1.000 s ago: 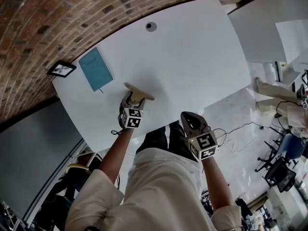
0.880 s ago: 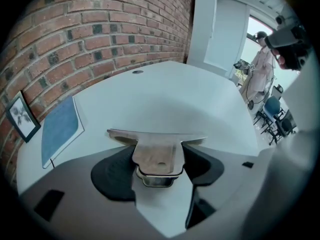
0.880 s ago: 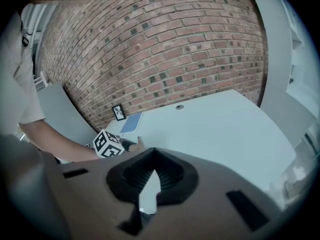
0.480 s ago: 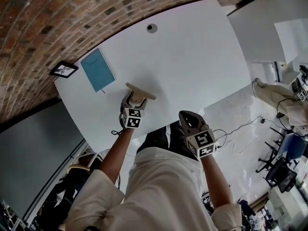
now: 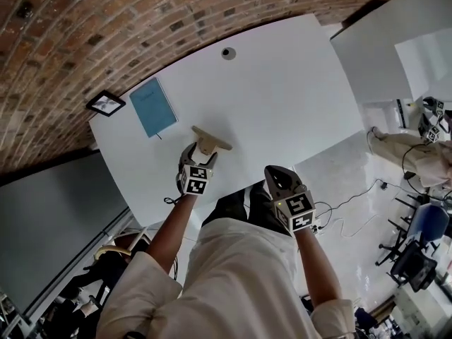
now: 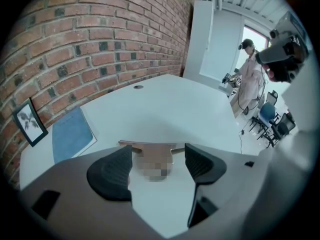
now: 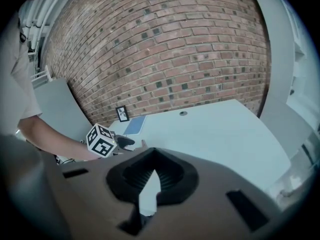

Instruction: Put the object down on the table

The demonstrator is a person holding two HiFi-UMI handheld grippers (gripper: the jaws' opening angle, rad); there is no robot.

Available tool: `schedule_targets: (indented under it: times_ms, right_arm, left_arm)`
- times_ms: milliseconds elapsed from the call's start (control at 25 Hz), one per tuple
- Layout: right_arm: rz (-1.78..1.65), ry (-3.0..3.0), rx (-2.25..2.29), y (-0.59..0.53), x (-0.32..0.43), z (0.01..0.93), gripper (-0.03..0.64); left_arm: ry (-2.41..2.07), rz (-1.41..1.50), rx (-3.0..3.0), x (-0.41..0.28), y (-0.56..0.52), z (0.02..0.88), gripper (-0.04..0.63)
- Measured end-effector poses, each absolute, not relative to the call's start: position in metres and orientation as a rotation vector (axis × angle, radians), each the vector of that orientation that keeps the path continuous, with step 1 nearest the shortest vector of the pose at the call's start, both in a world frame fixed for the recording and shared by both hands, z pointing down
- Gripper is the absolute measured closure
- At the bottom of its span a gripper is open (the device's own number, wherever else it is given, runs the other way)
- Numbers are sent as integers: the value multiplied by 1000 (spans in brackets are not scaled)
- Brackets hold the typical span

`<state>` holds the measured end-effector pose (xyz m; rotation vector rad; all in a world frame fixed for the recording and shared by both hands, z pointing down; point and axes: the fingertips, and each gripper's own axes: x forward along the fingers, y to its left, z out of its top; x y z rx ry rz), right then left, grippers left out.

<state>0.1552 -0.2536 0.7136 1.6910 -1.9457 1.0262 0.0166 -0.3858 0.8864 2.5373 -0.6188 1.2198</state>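
Picture frame (image 5: 106,103) and blue notebook (image 5: 153,106) sit at the left end of the table (image 5: 282,83), not involved. The wooden piece (image 5: 210,140) lies flat on the table to the right of the notebook. Left tongs (image 5: 200,154) have just been opening and are now wide apart. The left gripper view shows the piece in the gap, with neither pad pressing on it, so it reads as released. Right tongs (image 5: 277,179) are closed together and empty, near the table's front edge. Put-down looks done; only backing the left tongs clear remains.
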Motion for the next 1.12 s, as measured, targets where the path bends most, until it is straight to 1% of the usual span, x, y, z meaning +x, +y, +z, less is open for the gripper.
schedule_targets:
  times_ms: [280,600,880,1120]
  right_arm:
    - [955,-1964,1725,-251,147,690,615]
    - [902,-1994,1730,-245,156,657,615]
    - [894,-2100,1653,-233,153,634,615]
    - [845,-2184,1569,-209,153,614,615]
  left_arm:
    - [-642,1148,2579,6,-378,845,329]
    - [-714,1091,2572,0,-367,798,400]
    - [-838,1017,2559,-4,-349,764,452]
    - [-994,931,2540,-10,-316,727,510]
